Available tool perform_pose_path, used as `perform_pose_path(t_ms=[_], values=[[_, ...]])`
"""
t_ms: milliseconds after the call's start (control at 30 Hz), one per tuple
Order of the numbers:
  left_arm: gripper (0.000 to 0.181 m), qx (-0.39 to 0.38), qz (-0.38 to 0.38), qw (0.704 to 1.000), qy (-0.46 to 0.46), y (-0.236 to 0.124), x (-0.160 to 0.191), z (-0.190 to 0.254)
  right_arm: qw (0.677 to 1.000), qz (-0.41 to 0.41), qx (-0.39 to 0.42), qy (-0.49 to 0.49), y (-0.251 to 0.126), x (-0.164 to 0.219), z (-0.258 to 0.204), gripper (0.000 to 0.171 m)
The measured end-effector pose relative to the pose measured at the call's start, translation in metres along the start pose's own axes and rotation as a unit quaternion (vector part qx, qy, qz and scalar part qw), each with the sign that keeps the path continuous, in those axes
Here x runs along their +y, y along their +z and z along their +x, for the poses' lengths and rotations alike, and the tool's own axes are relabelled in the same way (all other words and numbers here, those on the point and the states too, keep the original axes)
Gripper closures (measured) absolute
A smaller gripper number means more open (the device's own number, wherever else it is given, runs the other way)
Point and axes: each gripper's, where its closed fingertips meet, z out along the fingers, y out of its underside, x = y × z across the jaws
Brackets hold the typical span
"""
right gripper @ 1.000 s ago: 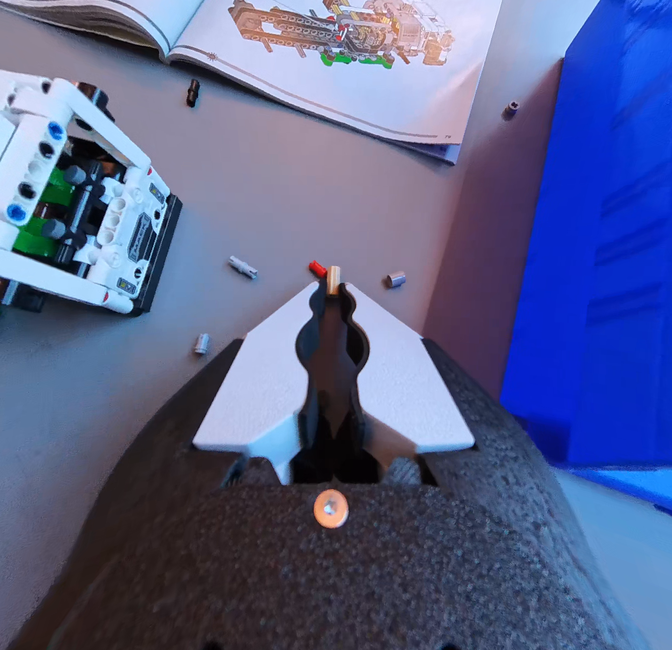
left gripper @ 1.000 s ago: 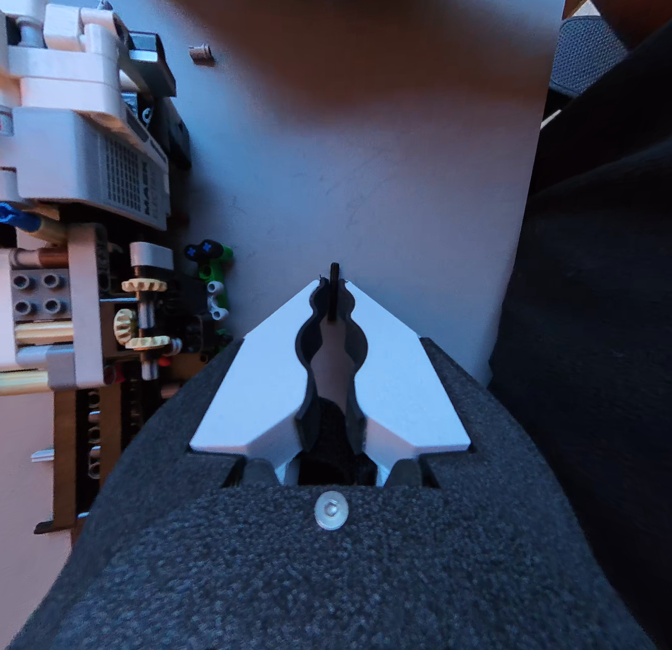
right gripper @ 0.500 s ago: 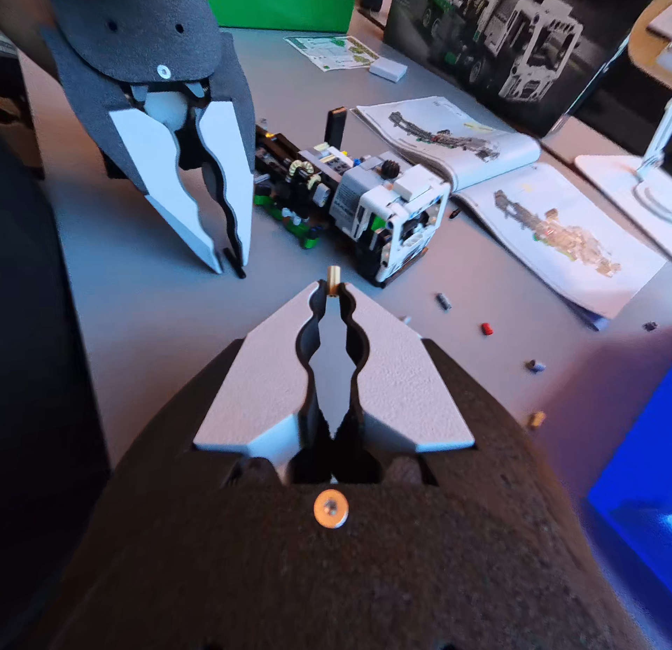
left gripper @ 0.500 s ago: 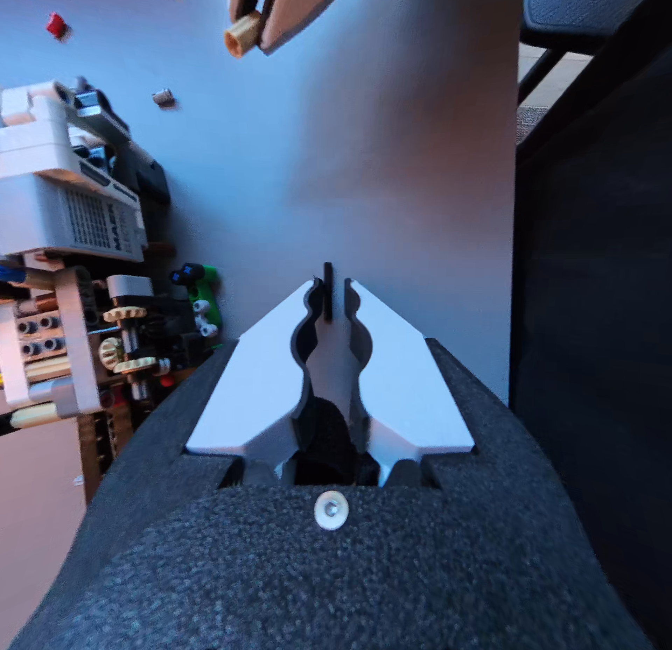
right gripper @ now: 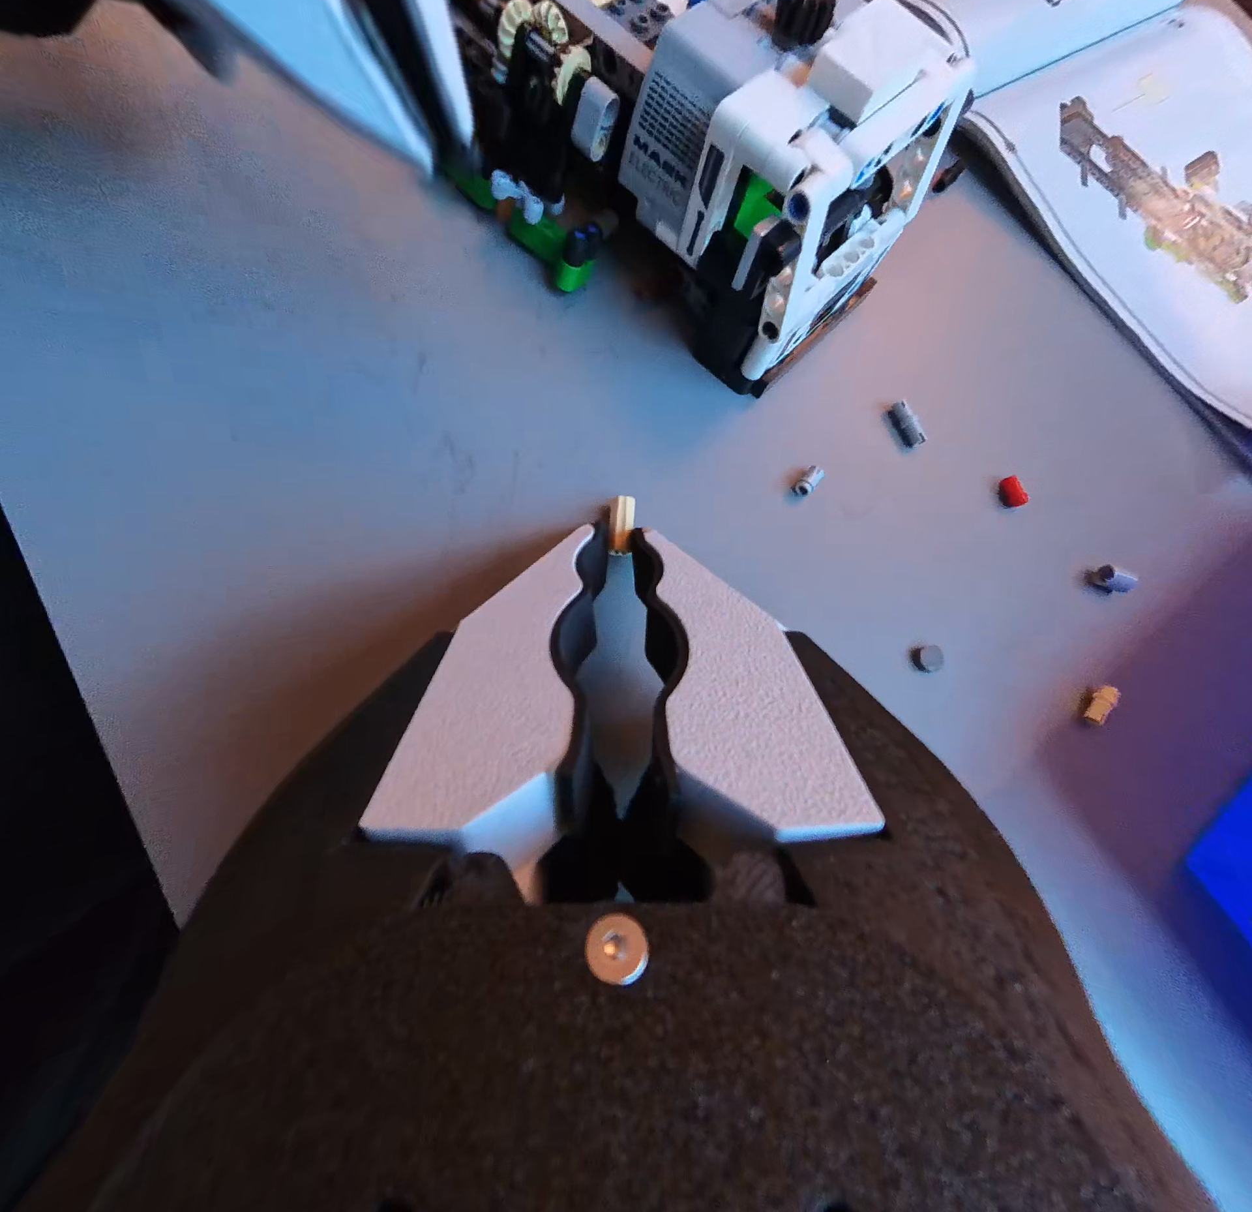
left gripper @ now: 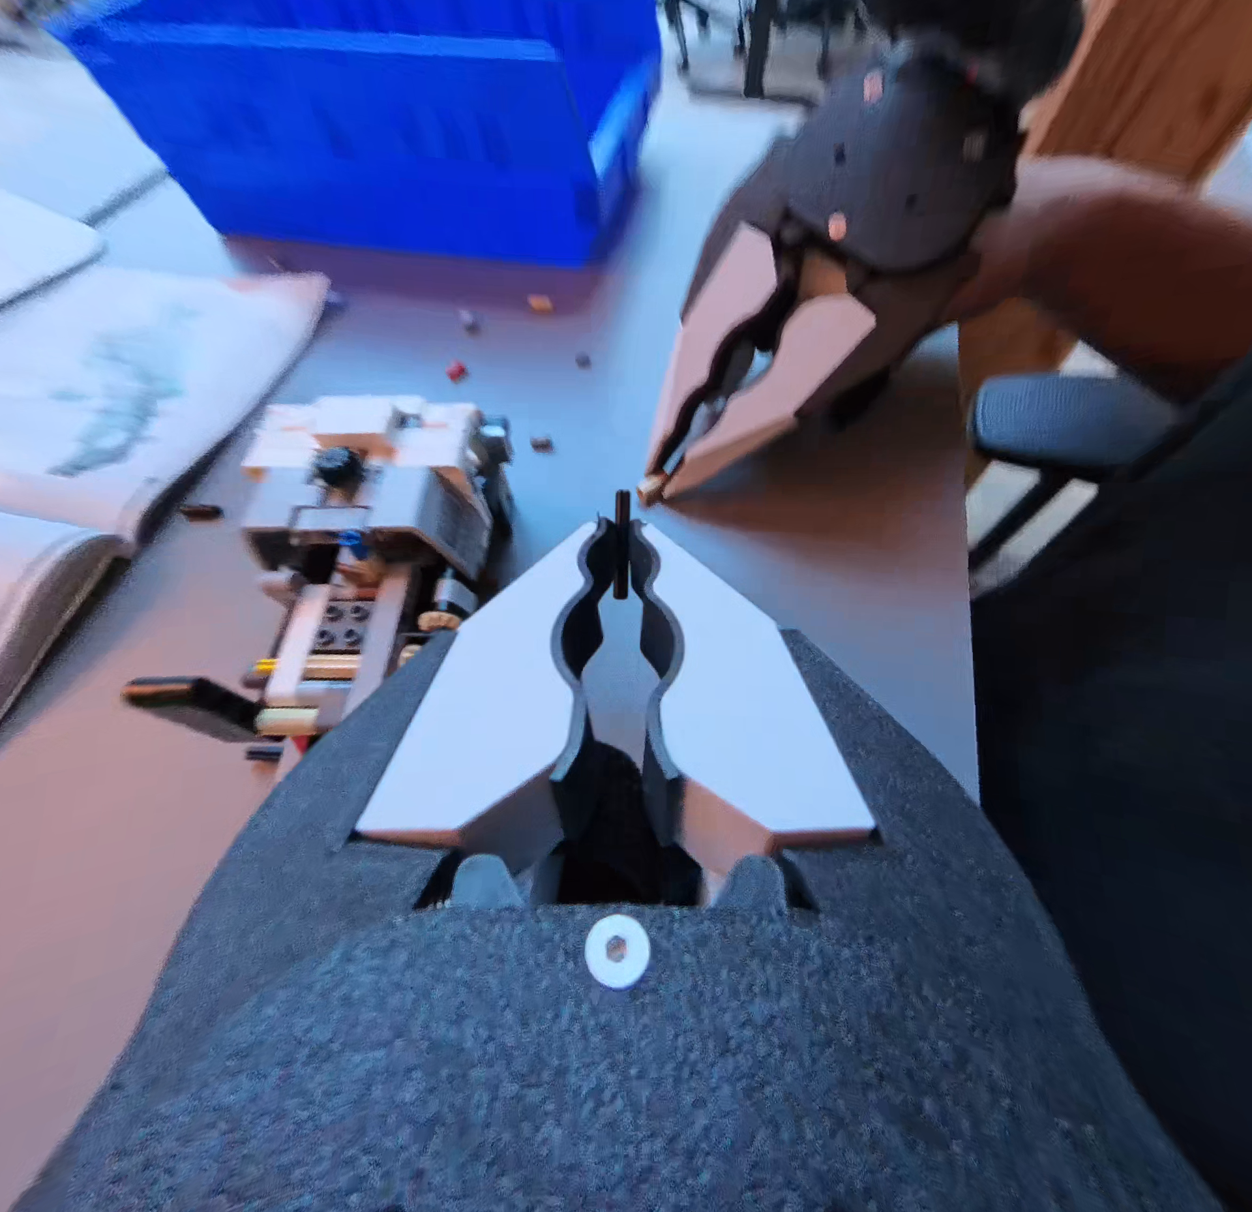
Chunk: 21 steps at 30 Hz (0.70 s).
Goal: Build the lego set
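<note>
Grey bench [right gripper: 339,400] carries the part-built lego truck [right gripper: 779,183], loose pins, a blue bin [left gripper: 379,108]; left hand-held gripper [left gripper: 621,535] pinches a black axle [left gripper: 621,546], right hand-held gripper [right gripper: 621,532] a tan pin [right gripper: 621,521].

ahead of my left gripper [left gripper: 620,535] the grey table [left gripper: 813,569] lies bare out to its right edge, but my right gripper [left gripper: 660,481] slants down into that stretch, its tips just beside mine, so the gap between us is narrow. to the left the half-built truck [left gripper: 379,502] blocks the way, with the open instruction book [left gripper: 122,380] beyond it and the blue bin [left gripper: 379,115] walling off the far side. from my right gripper [right gripper: 622,535], the table [right gripper: 305,400] is open ahead and to the left up to the truck [right gripper: 779,183]. to the right, loose small pieces, among them a red one [right gripper: 1012,491], dot the surface well apart, with room to pass between them.
</note>
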Motion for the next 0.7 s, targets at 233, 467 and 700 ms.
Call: perform_pose_path(t_ms=[233, 467, 700], values=[[0.180, -0.052, 0.169, 0.984, 0.009, -0.030, -0.034, -0.008, 0.976, 0.165, -0.063, 0.124, -0.031, -0.071, -0.012, 0.154], [0.180, -0.067, 0.213, 0.974, 0.045, -0.044, -0.048, 0.005, 0.927, 0.287, -0.144, 0.195, -0.051, -0.134, -0.040, 0.155], [0.181, -0.076, 0.204, 0.975, 0.050, -0.045, -0.044, 0.012, 0.934, 0.278, -0.135, 0.177, -0.042, -0.138, -0.049, 0.167]])
